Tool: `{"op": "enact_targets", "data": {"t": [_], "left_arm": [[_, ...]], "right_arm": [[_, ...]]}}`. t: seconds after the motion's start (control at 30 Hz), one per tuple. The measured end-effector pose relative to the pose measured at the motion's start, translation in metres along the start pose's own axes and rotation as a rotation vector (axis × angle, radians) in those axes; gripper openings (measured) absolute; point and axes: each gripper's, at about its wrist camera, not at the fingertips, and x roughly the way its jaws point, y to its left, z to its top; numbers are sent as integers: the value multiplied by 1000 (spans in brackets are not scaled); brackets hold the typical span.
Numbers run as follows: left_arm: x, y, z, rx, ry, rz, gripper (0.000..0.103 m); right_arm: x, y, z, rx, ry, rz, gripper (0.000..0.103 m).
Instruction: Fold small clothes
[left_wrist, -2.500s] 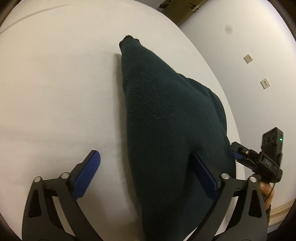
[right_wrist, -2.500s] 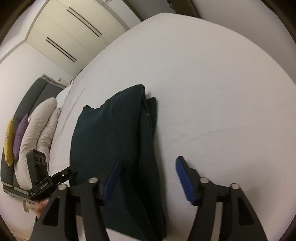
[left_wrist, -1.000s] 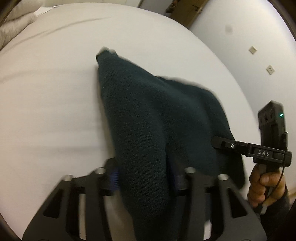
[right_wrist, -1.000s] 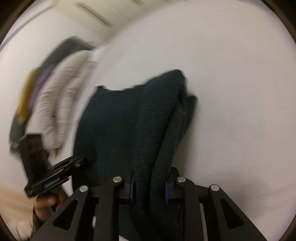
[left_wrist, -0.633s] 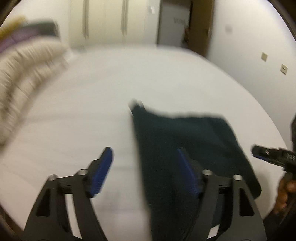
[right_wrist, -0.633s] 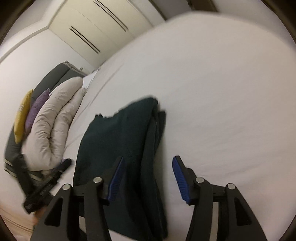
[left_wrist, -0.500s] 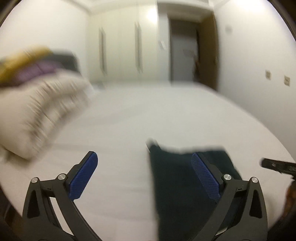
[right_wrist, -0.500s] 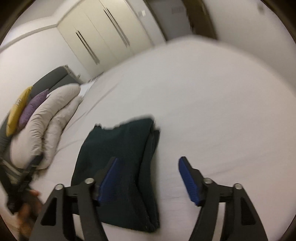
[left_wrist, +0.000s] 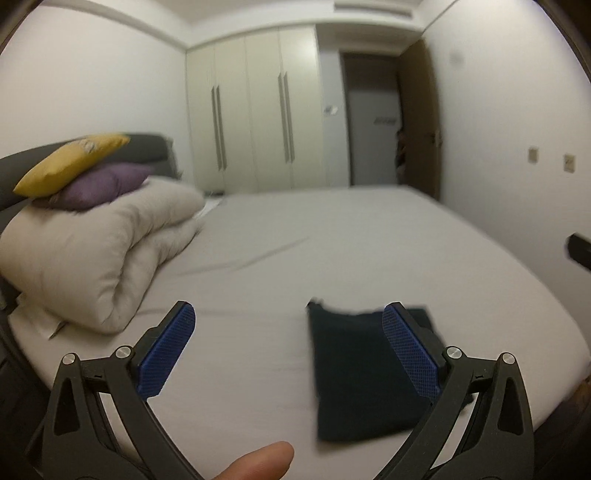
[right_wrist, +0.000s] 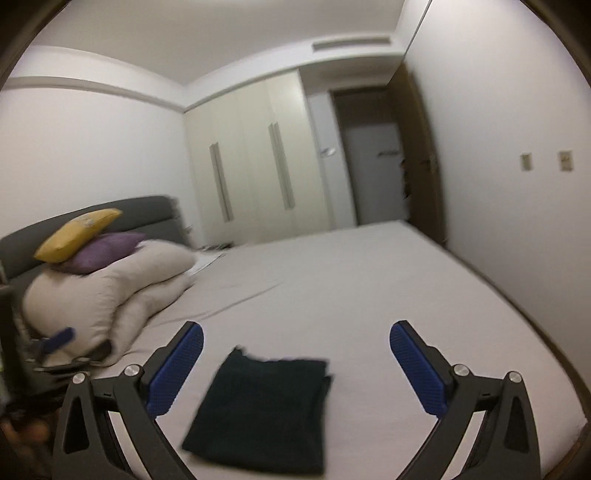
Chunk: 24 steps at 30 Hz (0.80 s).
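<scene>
A dark green knit garment (left_wrist: 358, 373) lies folded into a flat rectangle near the front edge of the white bed (left_wrist: 295, 236). It also shows in the right wrist view (right_wrist: 262, 402). My left gripper (left_wrist: 291, 350) is open and empty, held well above and back from the garment. My right gripper (right_wrist: 297, 365) is open and empty too, raised above it. The tip of the right gripper shows at the right edge of the left wrist view (left_wrist: 578, 253). The left gripper's blue pad shows at the left of the right wrist view (right_wrist: 55, 341).
A rolled beige duvet (left_wrist: 96, 254) with a purple pillow (left_wrist: 99, 186) and a yellow pillow (left_wrist: 70, 162) lies at the bed's left, against a grey headboard (right_wrist: 88, 212). Cream wardrobes (left_wrist: 251, 118) and a doorway (left_wrist: 373, 122) stand behind. A wall (left_wrist: 517, 122) runs along the right.
Both grippers opened, let go of the garment and pulled up and back from the bed. The garment now lies folded flat. The views swung up to show the room.
</scene>
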Motion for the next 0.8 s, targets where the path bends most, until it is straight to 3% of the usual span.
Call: {"op": "enact_targets", "data": {"t": [0.23, 0.3, 0.47, 0.8], "left_arm": [[31, -11, -32, -25, 202, -65, 103], [42, -12, -43, -41, 248, -93, 103], [82, 1, -71, -64, 312, -101, 103], [113, 10, -92, -76, 370, -87, 103]], "right_arm": [[31, 4, -23, 36, 288, -72, 103], [38, 6, -33, 44, 329, -73, 103], [51, 16, -51, 24, 390, -116, 103], [59, 19, -66, 21, 432, -136, 103]]}}
